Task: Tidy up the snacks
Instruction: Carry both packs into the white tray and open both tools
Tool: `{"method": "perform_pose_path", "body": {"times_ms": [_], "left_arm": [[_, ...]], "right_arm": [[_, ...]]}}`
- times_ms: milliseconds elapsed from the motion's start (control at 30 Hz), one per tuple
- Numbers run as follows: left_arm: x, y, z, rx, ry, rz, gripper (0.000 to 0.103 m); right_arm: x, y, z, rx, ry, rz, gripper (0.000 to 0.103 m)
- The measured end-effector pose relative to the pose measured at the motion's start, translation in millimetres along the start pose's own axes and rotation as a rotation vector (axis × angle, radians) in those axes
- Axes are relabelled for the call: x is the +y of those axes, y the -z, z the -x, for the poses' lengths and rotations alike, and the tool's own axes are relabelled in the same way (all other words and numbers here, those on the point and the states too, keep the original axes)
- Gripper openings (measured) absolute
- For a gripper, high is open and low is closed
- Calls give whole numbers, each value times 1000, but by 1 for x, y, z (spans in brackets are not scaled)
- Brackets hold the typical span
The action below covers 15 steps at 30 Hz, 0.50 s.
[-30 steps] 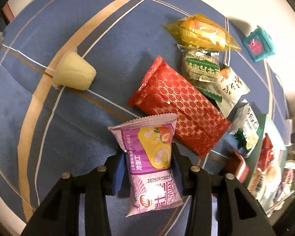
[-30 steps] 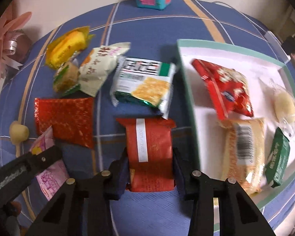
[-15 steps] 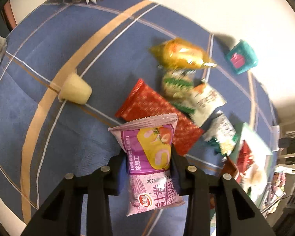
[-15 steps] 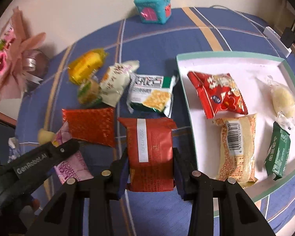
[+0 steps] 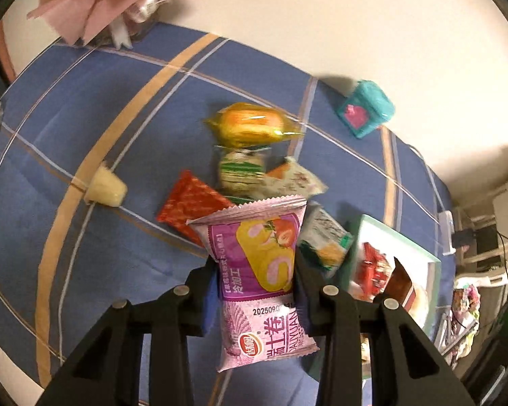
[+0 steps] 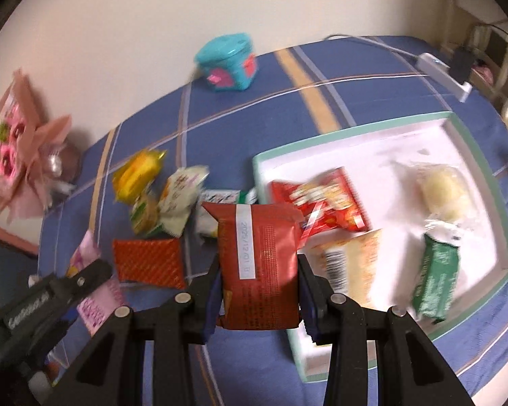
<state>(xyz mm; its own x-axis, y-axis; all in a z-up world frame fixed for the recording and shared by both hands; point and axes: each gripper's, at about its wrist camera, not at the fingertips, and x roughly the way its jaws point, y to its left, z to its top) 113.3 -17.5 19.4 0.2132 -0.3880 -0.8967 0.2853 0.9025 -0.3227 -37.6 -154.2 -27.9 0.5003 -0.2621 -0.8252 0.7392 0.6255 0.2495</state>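
My left gripper [image 5: 255, 291] is shut on a pink-purple cake-roll packet [image 5: 264, 280] and holds it above the blue checked tablecloth. My right gripper [image 6: 258, 291] is shut on a dark red packet [image 6: 259, 264] and holds it in the air over the left edge of the white tray [image 6: 474, 155]. The tray, with a green rim, holds a red snack bag [image 6: 325, 203], a yellow-orange packet [image 6: 352, 264], a green packet [image 6: 435, 280] and a pale bun [image 6: 445, 193]. The left gripper with its pink packet [image 6: 94, 304] shows at the lower left of the right wrist view.
On the cloth lie a red patterned packet [image 6: 147, 262], a yellow wrapped cake [image 5: 250, 123], a green-white packet [image 5: 242, 171], a white packet [image 6: 181, 196], a cracker packet [image 5: 325, 240] and a jelly cup [image 5: 106, 189]. A teal box [image 6: 228, 62] and a pink bouquet [image 6: 20, 145] stand by the wall.
Both grippers have lifted their packets up off the cloth. The right one has swung its red packet toward the tray. The table looks farther away in both views.
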Motion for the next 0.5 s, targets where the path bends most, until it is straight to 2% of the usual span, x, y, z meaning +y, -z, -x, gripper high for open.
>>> {"method": "perform_pose_path", "body": {"times_ms": [100, 233, 400, 500], "left_arm": [[-21, 5, -2, -2, 26, -39, 39], [-50, 17, -2, 4, 51, -112, 39], [-95, 42, -8, 20, 56, -243, 39], [-125, 58, -16, 41, 90, -324, 39]], "right_arm": [[-23, -7, 9, -20, 14, -50, 42], [-57, -17, 14, -48, 80, -123, 42], [-96, -25, 16, -61, 115, -217, 42], [-115, -30, 18, -73, 124, -259, 42]]}}
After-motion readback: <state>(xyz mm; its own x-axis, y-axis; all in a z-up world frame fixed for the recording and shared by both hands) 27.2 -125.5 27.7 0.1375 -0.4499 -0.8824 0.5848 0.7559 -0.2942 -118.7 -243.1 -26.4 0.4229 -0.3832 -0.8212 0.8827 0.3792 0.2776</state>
